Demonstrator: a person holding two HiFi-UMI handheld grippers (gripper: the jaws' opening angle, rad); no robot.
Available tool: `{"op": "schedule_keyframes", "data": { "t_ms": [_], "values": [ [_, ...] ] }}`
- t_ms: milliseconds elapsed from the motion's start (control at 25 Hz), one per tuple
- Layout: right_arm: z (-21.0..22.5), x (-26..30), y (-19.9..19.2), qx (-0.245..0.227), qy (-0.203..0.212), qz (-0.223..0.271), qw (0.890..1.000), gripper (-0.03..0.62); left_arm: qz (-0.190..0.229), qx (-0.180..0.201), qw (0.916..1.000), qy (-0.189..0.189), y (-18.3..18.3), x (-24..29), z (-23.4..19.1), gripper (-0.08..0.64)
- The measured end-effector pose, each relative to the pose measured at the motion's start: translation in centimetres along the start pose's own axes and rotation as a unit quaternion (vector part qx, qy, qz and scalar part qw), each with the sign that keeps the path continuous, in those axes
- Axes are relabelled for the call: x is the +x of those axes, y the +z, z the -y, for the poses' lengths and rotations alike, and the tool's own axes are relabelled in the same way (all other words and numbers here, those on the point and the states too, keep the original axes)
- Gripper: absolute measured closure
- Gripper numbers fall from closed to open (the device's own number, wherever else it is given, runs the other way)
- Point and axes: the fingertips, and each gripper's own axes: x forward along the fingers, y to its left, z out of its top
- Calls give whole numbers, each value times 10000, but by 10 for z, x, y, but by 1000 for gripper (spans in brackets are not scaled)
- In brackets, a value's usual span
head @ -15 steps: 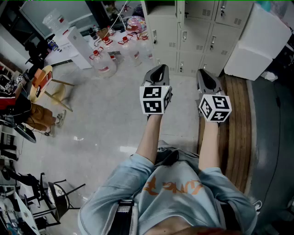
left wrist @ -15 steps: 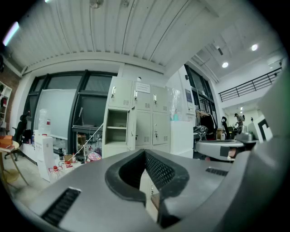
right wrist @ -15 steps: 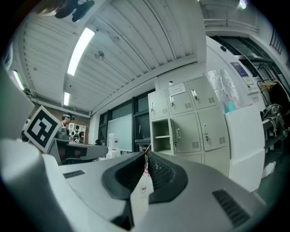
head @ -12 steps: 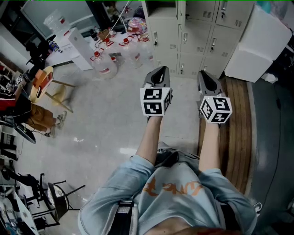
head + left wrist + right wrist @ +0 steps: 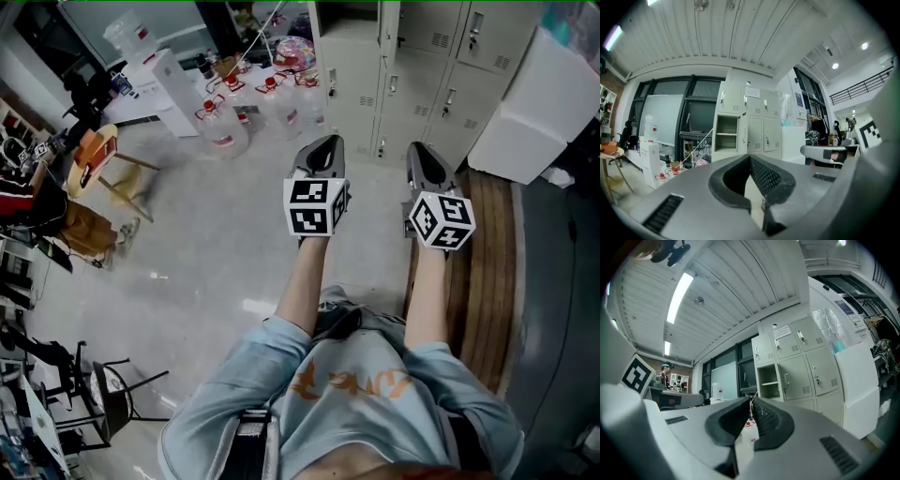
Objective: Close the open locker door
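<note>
Not started. Well ahead across the floor (image 5: 234,244): lockers (image 5: 412,75), door (image 5: 743,136) swung open beside a bare compartment. Well apart from it, held level: left gripper (image 5: 325,141) and right gripper (image 5: 417,150), pinched together, empty.

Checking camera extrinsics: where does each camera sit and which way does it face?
Head view: on the person's head, steeply down at floor and lockers; shows torso, forearms, left gripper, right gripper.
Left gripper view: on the left gripper, level, facing the lockers; own jaws below.
Right gripper view: on the right gripper, level, facing the lockers; own jaws below.
Shared: all three show the open compartment.
</note>
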Motion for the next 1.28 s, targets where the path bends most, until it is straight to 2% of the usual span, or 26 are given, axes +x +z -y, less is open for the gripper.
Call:
{"op": "schedule_keyframes", "data": {
  "t_ms": [240, 400, 760, 1280],
  "values": [
    [-14, 24, -7, 46, 259, -43, 9996, 549, -63, -21, 9997, 235, -5, -1, -27, 538],
    [-12, 42, -9, 28, 290, -49, 9996, 549, -47, -87, 9996, 278, -6, 14, -41, 538],
    [34, 97, -10, 32, 95, 39, 9999, 549, 37, -126, 9997, -185, -3, 99, -38, 538],
    [71, 195, -24, -100, 87, -188, 9997, 549, -84, -555, 9976, -417, -15, 200, -75, 538]
  ]
}}
